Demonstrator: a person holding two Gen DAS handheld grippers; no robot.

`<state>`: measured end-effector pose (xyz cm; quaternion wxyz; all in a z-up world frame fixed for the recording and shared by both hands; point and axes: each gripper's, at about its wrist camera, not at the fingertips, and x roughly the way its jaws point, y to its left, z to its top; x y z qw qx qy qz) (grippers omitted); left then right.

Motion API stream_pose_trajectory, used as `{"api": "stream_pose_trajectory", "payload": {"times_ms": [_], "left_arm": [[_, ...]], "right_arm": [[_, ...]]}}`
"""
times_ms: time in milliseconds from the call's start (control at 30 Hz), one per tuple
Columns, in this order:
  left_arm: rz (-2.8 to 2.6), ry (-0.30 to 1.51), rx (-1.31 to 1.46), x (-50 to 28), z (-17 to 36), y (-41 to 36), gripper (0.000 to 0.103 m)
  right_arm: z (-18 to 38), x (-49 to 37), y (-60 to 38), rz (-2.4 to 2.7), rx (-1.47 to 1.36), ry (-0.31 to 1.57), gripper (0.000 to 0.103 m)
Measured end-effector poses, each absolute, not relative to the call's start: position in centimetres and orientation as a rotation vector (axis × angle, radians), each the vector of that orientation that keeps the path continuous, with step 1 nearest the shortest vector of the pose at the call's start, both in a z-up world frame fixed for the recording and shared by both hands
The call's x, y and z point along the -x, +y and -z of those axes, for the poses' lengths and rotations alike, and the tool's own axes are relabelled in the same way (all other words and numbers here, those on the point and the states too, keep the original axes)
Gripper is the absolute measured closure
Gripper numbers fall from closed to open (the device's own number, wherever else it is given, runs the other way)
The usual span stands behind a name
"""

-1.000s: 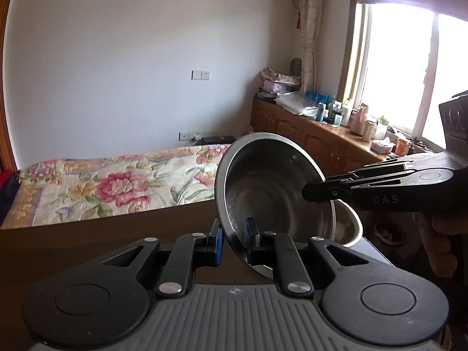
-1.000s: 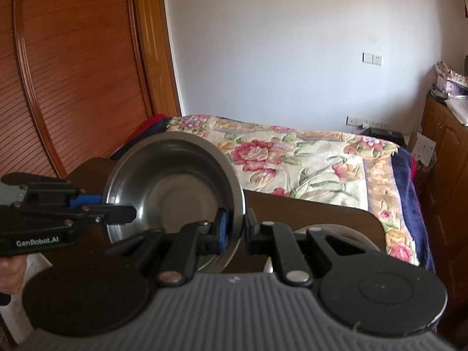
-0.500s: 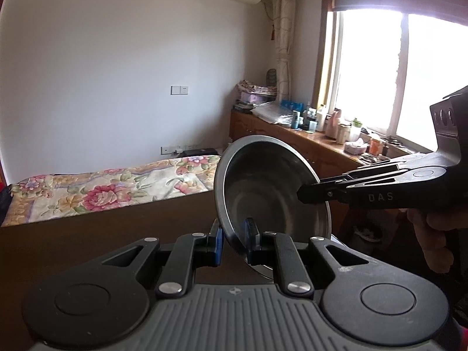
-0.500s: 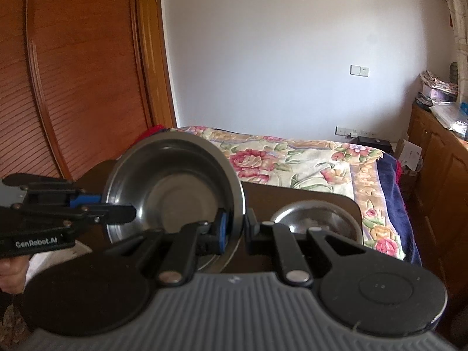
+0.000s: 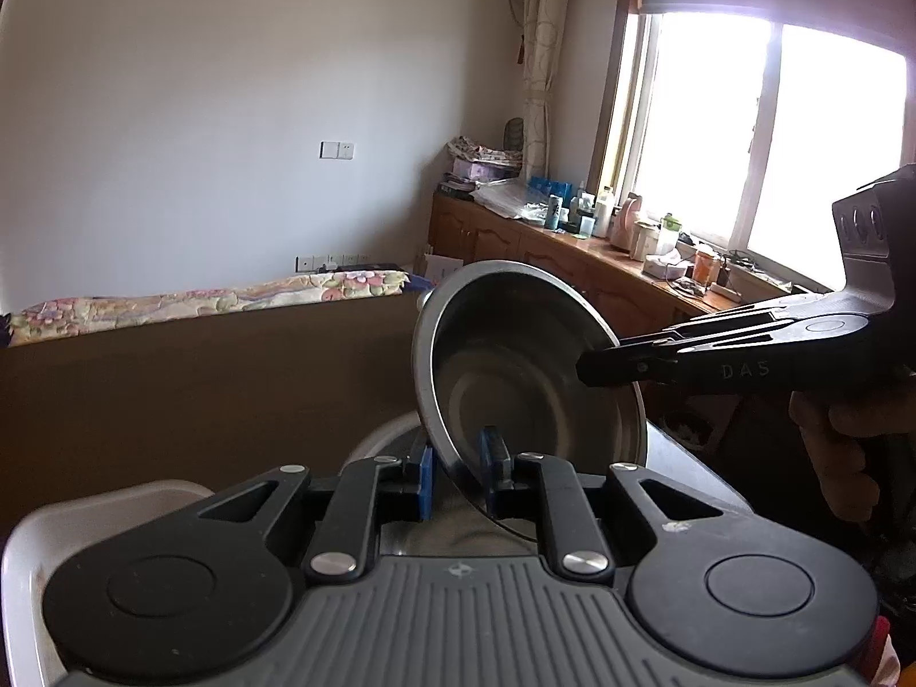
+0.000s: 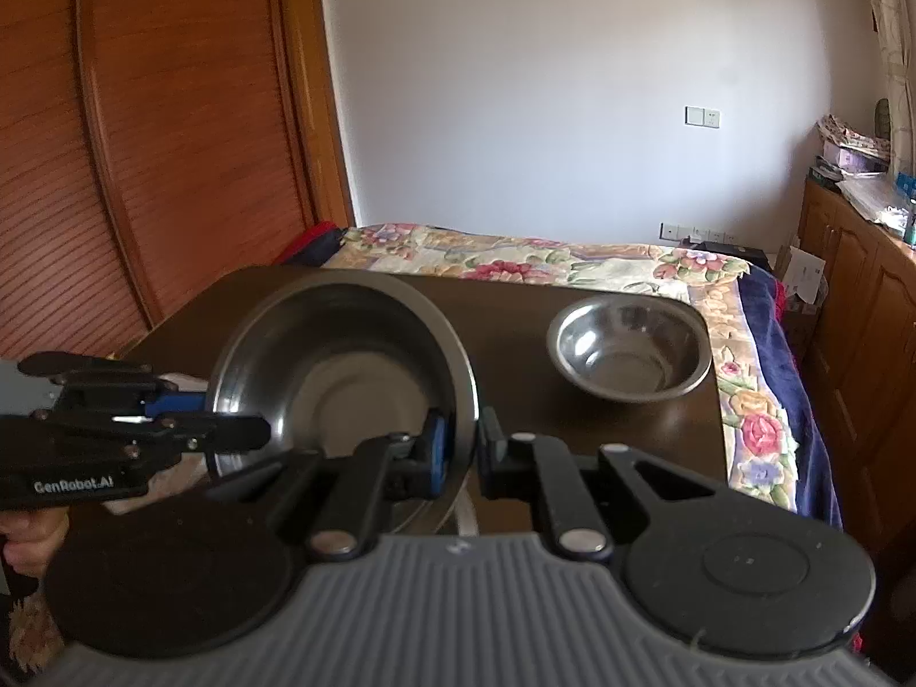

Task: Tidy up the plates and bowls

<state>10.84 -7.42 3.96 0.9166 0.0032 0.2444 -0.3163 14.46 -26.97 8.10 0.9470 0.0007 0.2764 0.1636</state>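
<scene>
Held dish: shallow round stainless-steel plate-bowl [image 6: 343, 378], wide flat base, rolled rim, empty.
Pose: tilted steeply, hollow side facing the cameras, lifted above the table.
Grip: rim pinched at two places, by the left gripper [image 5: 455, 472] and the right gripper [image 6: 458, 446].
Second dish: smaller, deeper round stainless-steel bowl [image 6: 628, 356], empty, upright.
Place: on the dark brown wooden table [image 6: 572, 429], near its far right corner, apart from the held dish.
</scene>
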Motion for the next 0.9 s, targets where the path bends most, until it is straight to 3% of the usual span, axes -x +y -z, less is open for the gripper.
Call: {"api": "stream_pose_trajectory", "payload": {"times_ms": [700,900], "left_arm": [[0.599,0.53,0.003,-9.7,-0.5,-7.6,0.056],[0.583,0.505,0.014,-9.4,0.0,-7.7,0.047]], "right_arm": [[-4.7,-11.8,-24.3,-0.343,0.04,0.592,0.09],[-3.7,-12.0,-23.9,-0.337,0.04,0.6,0.089]]}}
